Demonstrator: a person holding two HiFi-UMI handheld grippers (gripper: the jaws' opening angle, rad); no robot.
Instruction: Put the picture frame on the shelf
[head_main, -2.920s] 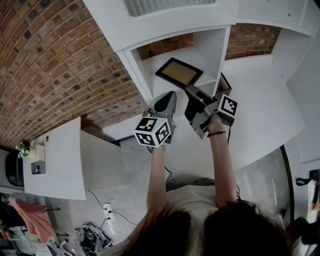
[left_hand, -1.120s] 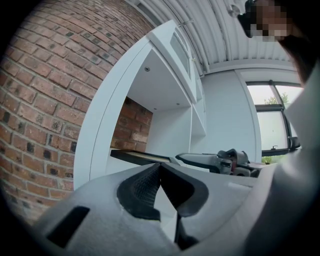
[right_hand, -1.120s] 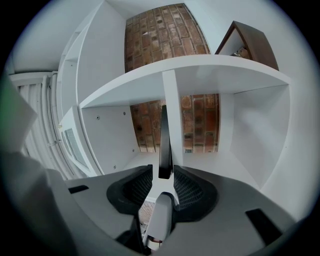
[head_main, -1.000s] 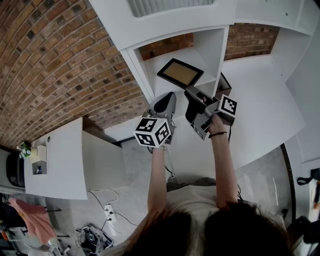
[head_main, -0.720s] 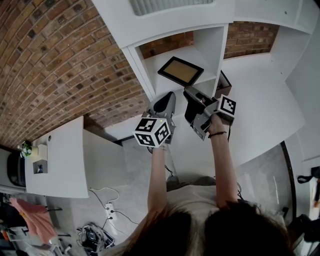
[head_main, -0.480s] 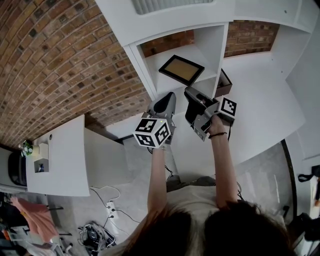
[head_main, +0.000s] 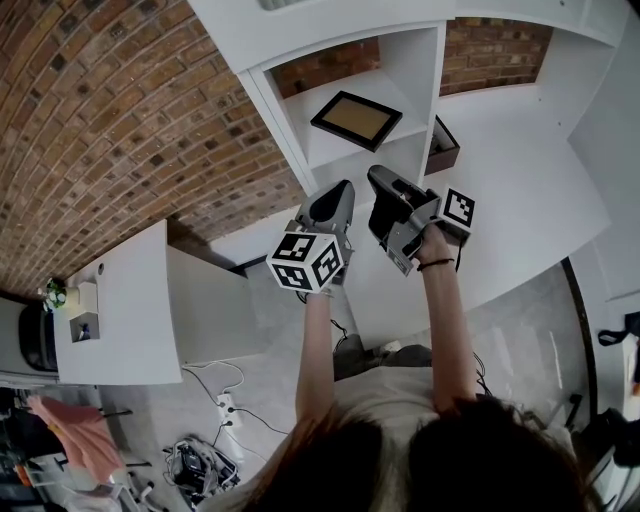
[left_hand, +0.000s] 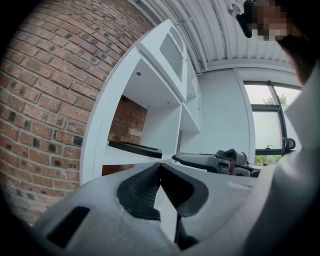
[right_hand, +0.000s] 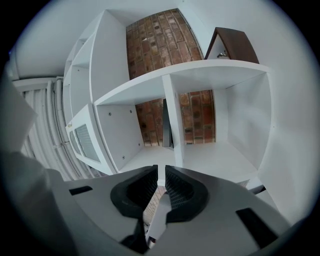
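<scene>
The red-brown brick wall (head_main: 120, 120) fills the left of your head view, and the tall white shelf unit (head_main: 420, 80) stands against it, divided into open compartments. A white desk (head_main: 120, 300) sits lower down on your left.

You hold both grippers up in front of the shelf, side by side and short of its front edge, touching nothing on it. Your left gripper (head_main: 340, 192) has its black ribbed pads pressed together at the tips, with nothing between them. Your right gripper (head_main: 378, 180) has its pads drawn close and parallel. A thin slit between them shows only white shelf, so it holds nothing either.

The black rectangular picture frame with the tan panel (head_main: 356, 118) lies flat on the shelf board of the compartment beside the brick wall. It is turned at a slant to the board's edges and is the only thing in there. It is well clear of both grippers.

Across the upright divider, the next compartment holds a dark brown angular piece (head_main: 441, 148) close against that divider. It may be the back of a second frame, though your views do not show it plainly.
</scene>
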